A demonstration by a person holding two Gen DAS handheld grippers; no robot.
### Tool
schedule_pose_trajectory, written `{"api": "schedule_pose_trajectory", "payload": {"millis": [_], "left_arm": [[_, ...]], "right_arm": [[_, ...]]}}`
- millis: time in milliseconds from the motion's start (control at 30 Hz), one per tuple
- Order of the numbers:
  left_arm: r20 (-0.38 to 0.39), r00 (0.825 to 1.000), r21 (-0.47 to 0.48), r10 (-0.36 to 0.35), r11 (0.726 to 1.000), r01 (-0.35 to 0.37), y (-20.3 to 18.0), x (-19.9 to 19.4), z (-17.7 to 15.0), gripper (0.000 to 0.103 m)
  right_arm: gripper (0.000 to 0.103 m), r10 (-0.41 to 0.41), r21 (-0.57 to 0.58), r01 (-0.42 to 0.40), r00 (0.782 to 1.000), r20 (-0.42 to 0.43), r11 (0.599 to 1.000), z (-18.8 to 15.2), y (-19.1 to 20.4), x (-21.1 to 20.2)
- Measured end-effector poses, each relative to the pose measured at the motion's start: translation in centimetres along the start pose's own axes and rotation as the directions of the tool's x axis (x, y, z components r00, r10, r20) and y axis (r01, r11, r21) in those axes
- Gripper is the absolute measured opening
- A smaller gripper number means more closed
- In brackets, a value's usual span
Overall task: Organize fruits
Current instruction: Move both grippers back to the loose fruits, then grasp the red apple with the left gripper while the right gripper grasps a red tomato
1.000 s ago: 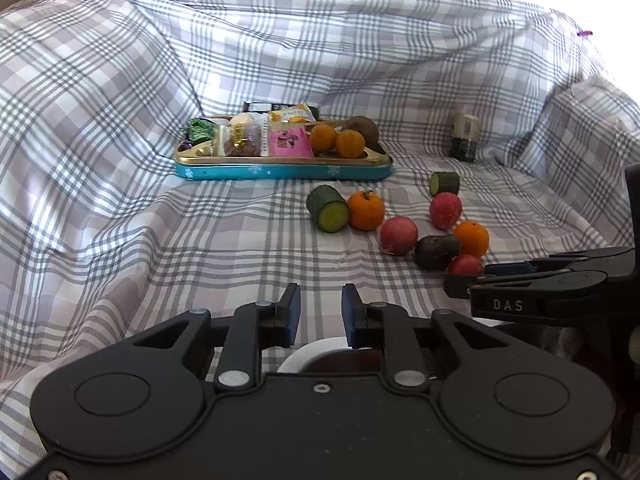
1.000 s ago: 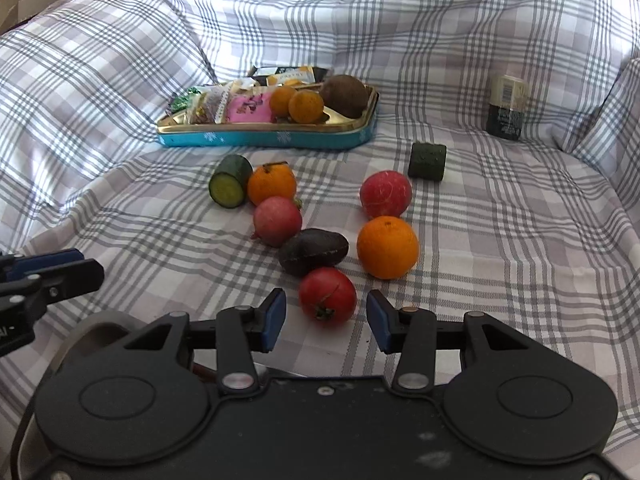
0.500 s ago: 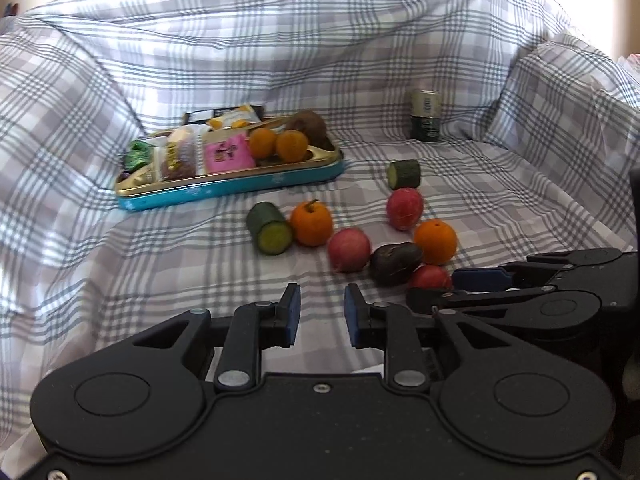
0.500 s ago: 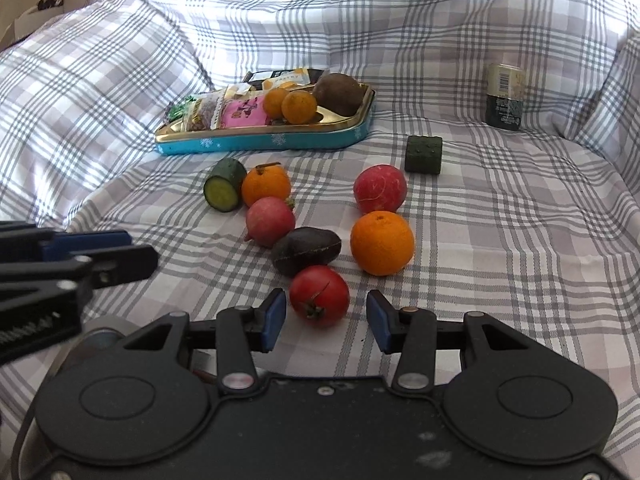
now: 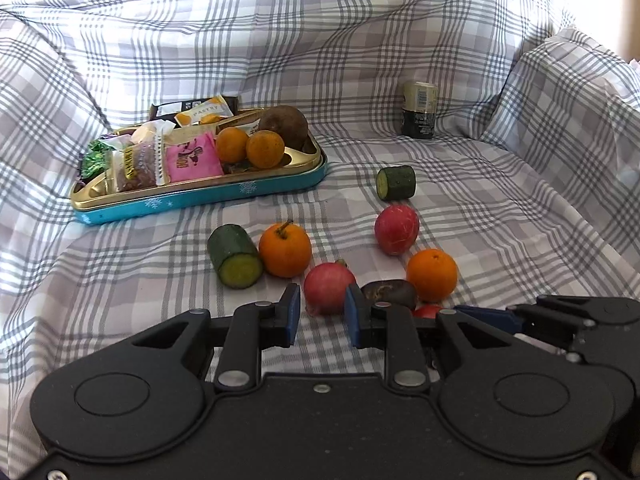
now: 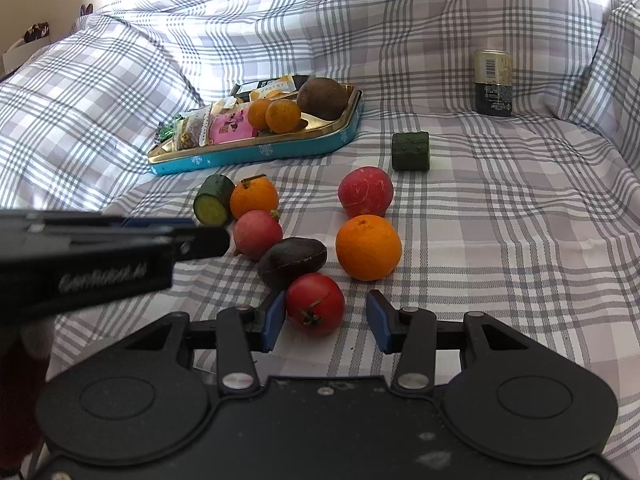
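While both tilt down — left claw (image 5: 320,314) released, right claw (image 6: 326,322) released around tomato (image 6: 315,303).

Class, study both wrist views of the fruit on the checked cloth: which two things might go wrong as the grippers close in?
1. The right gripper frames the tomato off-centre, near one pad; closing may roll it away.
2. The left gripper, open, lines up with the pink-red fruit, which seems to touch the dark avocado and sits close to the stemmed orange; a finger may nudge them. The two grippers are also close together.
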State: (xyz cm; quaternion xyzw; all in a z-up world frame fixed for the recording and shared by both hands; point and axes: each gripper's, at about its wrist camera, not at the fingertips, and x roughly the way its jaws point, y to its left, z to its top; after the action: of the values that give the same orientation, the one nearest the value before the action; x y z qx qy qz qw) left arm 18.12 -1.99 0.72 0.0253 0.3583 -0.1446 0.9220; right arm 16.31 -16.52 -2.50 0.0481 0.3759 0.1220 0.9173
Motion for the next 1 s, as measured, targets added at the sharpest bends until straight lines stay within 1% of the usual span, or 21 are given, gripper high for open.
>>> {"api": "schedule_pose_trajectory", "payload": {"millis": [333, 367, 467, 567, 633, 733, 833, 867, 900, 933, 967, 1000], "left_arm": [[-0.023, 1.000, 0.028, -0.002, 1.000, 0.003, -0.5, 1.9, 1.2, 0.035], [-0.027, 1.000, 0.031, -0.002, 1.000, 0.003, -0.5, 2.1, 1.3, 0.037], [-0.022, 1.000, 0.030, 0.003, 1.000, -0.002, -0.5, 2.5, 1.3, 0.048], [-0.034, 0.999, 0.022, -0.007, 1.000, 0.008, -0.4, 3.0, 1.3, 0.049], [-0.041, 0.999, 0.023, -0.009, 1.000, 0.010, -0.5, 3.4, 1.2, 0.049], [-0.031, 1.000, 0.027, -0.007, 1.000, 0.008, -0.6, 3.6, 1.2, 0.049], [-0.040, 0.999, 0.006, -0.019, 1.000, 0.020, -0.3, 3.8, 1.4, 0.049], [-0.043, 0.999, -0.006, -0.030, 1.000, 0.030, -0.2, 3.8, 1.4, 0.046], [-0.046, 0.998, -0.020, -0.044, 0.999, 0.043, 0.0, 3.8, 1.5, 0.043], [-0.047, 0.998, -0.032, -0.047, 0.998, 0.046, 0.1, 3.8, 1.4, 0.043], [-0.044, 0.998, -0.045, -0.053, 0.998, 0.051, 0.3, 3.7, 1.4, 0.043], [-0.041, 0.997, -0.059, -0.058, 0.997, 0.056, 0.4, 3.6, 1.2, 0.043]], "right_arm": [[0.044, -0.006, -0.039, 0.005, 1.000, -0.010, 0.999, 0.0, 0.3, 0.1], [0.043, -0.006, -0.044, 0.006, 1.000, -0.010, 0.999, -0.1, 0.4, 0.1], [0.043, -0.004, -0.052, 0.003, 1.000, -0.010, 0.999, -0.1, 0.5, 0.1], [0.044, -0.007, -0.056, 0.006, 1.000, -0.014, 0.998, -0.1, 0.5, 0.3], [0.044, -0.008, -0.061, 0.007, 1.000, -0.013, 0.998, -0.1, 0.6, 0.2], [0.044, -0.008, -0.069, 0.007, 1.000, -0.011, 0.998, -0.1, 0.7, 0.2], [0.044, -0.010, -0.079, 0.009, 1.000, -0.009, 0.997, -0.2, 0.8, 0.3], [0.044, -0.010, -0.082, 0.009, 1.000, -0.008, 0.997, -0.2, 0.9, 0.3], [0.042, -0.010, -0.085, 0.009, 1.000, -0.006, 0.996, -0.2, 0.9, 0.2], [0.040, -0.010, -0.088, 0.010, 1.000, -0.002, 0.996, -0.2, 0.9, 0.2], [0.034, -0.010, -0.090, 0.010, 1.000, 0.000, 0.996, -0.2, 1.0, 0.2], [0.034, -0.009, -0.090, 0.009, 1.000, 0.001, 0.996, -0.2, 1.0, 0.2]]}}
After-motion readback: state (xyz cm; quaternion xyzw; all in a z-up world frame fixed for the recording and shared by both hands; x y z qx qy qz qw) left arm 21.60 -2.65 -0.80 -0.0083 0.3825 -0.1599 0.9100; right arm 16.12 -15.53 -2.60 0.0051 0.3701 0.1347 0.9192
